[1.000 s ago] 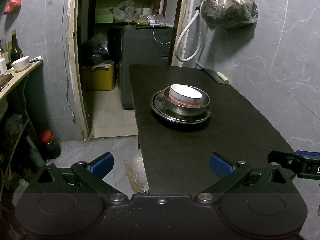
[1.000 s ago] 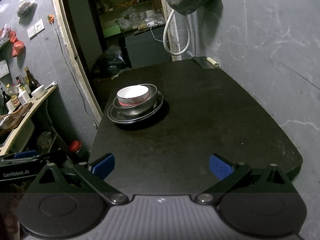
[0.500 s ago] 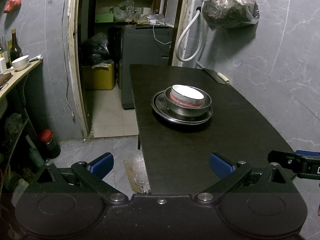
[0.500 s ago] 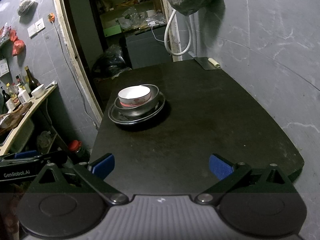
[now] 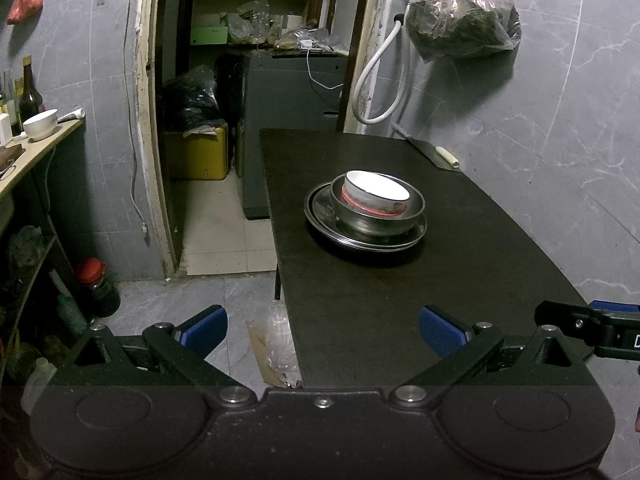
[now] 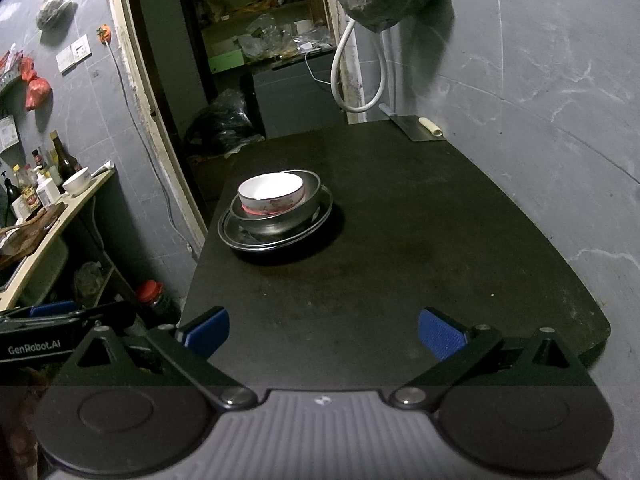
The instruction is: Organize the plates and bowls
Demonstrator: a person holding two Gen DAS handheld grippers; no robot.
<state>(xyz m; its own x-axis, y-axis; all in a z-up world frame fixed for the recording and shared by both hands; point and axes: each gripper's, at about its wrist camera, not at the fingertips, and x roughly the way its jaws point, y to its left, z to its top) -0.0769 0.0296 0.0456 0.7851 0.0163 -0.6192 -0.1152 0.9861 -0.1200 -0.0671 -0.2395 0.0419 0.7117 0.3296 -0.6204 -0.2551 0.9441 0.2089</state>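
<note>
Both tools, left tool (image 5: 323, 330) and right tool (image 6: 323, 330), are held wide open and empty, well short of the white bowl (image 6: 271, 194) nested in the steel bowl (image 6: 280, 216) on the tabletop (image 6: 400, 260)

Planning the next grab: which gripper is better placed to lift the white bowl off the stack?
Probably the right gripper: it hangs over the table, open. The left gripper, also open, straddles the table's left edge. The white bowl is far from both, so the margin is small.

Far ahead of my claws I see a cleaver (image 6: 416, 126) on the black table (image 6: 420, 248), with a bag (image 5: 460, 16) hanging above.
</note>
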